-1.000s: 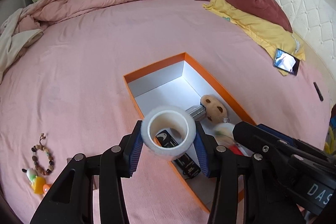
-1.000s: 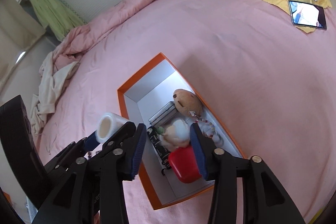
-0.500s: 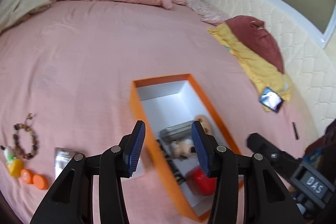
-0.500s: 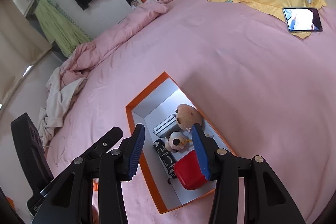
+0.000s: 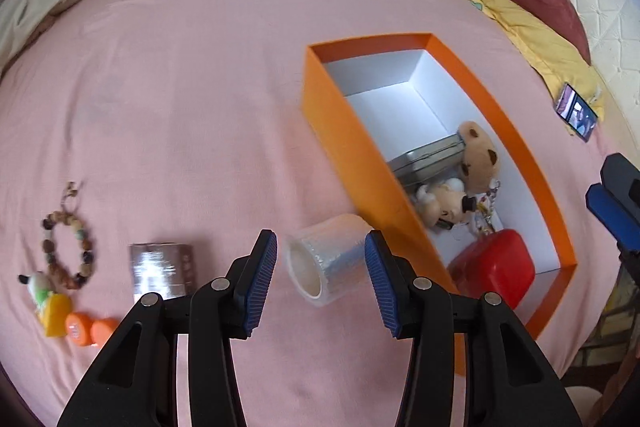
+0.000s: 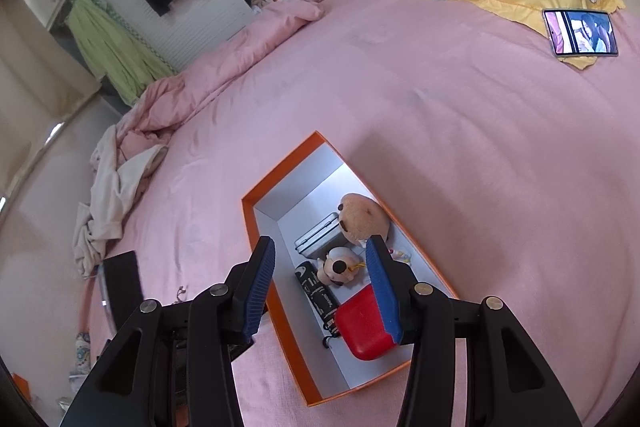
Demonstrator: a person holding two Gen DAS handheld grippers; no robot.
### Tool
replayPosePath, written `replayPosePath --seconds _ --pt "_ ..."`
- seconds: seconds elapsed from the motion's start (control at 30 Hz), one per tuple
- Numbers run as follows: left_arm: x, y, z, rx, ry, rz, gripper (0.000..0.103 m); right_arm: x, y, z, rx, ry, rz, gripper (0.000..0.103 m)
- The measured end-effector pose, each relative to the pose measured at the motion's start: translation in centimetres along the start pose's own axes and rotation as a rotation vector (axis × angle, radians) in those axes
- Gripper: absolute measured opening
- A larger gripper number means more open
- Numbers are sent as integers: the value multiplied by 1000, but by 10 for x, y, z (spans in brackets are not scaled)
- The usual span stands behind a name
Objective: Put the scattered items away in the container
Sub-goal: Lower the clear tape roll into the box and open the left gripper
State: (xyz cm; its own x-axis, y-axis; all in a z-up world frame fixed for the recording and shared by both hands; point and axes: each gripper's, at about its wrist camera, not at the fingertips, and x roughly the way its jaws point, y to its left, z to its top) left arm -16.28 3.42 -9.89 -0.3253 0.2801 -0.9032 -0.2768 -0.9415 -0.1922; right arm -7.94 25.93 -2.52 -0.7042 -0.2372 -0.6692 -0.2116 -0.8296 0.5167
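Orange box: the orange cardboard box with white inside (image 5: 352,147) sits open on the pink bed sheet (image 5: 180,87); a tan plush toy (image 5: 478,157), a grey metal tin (image 5: 428,159), a small cream plush figure (image 5: 440,203) and a red plastic case (image 5: 494,267) already lie in it.
Tape roll: the clear plastic tape roll (image 5: 326,259) lies on its side on the sheet, just beside the box's near wall (outside it, not in it).
Left gripper: the left gripper (image 5: 320,275) points steeply down at the bed, its blue-padded fingers (image 5: 262,275) partly apart on either side of the roll; I see a gap at each pad, so nothing is held.
Right gripper: the right gripper (image 6: 322,285) hangs over the box at a shallower tilt, fingers partly apart and empty, the box contents showing between them.
Still scattered: a wooden bead bracelet (image 5: 68,247), a silvery foil-wrapped packet (image 5: 162,269), a small yellow-and-white toy (image 5: 48,299) and two orange caps (image 5: 86,329) lie well to the left of the roll.
Step in hand: by my reckoning, picking up the roll for the box.
Next move: lower the left fingers a little further, close across the roll's width, then lift it clear over the orange wall.
Risk: the roll is round and could slip or roll away.
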Motion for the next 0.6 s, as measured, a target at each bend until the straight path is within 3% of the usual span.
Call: replayPosePath --seconds 0.07,0.17,0.27,0.3,0.33,0.37,0.47,0.5,0.53,0.6 --pt "2 -3 -1 1 20 2 45 0 -1 0 5 1 1 49" --pt "-5 -4 -5 -5 29 -51 44 1 -1 -1 7 5 6 50" --pt "17 -7 -16 10 150 -43 51 2 0 -1 9 10 11 50" --pt "19 -9 -16 30 158 -27 50 2 0 -1 10 11 12 50" --pt "18 -11 -15 57 141 -4 49 3 0 -1 11 12 14 50" --pt "16 -9 -13 50 124 -6 39 2 0 -2 8 10 13 50" --pt "7 2 -8 -33 69 -59 34 1 -1 -2 12 6 23 50" --pt "4 6 -7 -61 51 -77 20 1 -1 -2 15 8 24 51" --pt "-3 6 -5 -68 17 -79 12 1 -2 -2 19 10 24 51" --pt "-21 1 -3 -57 -68 -63 11 1 -3 -2 27 12 26 51"
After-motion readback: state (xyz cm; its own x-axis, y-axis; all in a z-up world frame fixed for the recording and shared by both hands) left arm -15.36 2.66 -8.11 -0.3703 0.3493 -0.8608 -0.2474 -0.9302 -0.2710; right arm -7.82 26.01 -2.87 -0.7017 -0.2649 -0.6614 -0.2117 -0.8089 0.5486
